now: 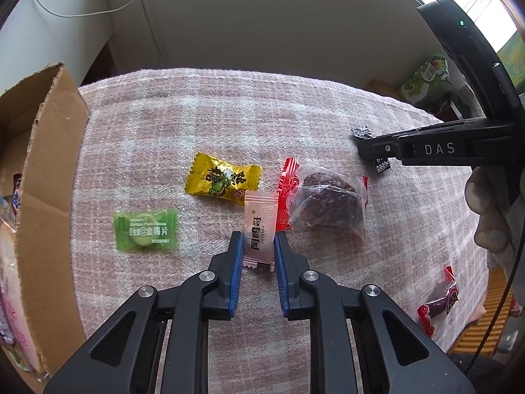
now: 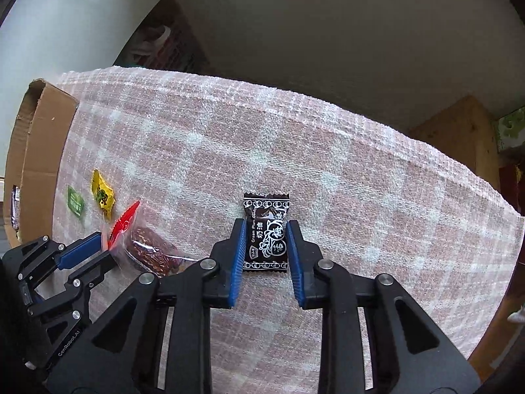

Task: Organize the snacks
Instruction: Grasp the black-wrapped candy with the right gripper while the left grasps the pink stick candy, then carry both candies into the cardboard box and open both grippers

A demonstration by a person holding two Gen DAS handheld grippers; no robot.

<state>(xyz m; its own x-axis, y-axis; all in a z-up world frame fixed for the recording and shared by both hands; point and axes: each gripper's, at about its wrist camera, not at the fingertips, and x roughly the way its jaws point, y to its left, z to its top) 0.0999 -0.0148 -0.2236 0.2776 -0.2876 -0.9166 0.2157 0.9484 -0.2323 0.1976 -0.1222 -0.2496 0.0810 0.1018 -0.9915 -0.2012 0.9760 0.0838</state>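
My left gripper straddles a pale pink sachet lying on the checked cloth; its blue pads touch the sachet's sides. Beside it lie a yellow candy, a green plum-slice packet and a clear red-edged bag of dried fruit. My right gripper straddles a black cream plum candy, blue pads at its sides. In the left wrist view the right gripper shows at the right over the black candy.
An open cardboard box with snacks inside stands at the left; it also shows in the right wrist view. A second red-edged dried fruit bag lies near the cloth's right edge. The pink checked cloth covers the table.
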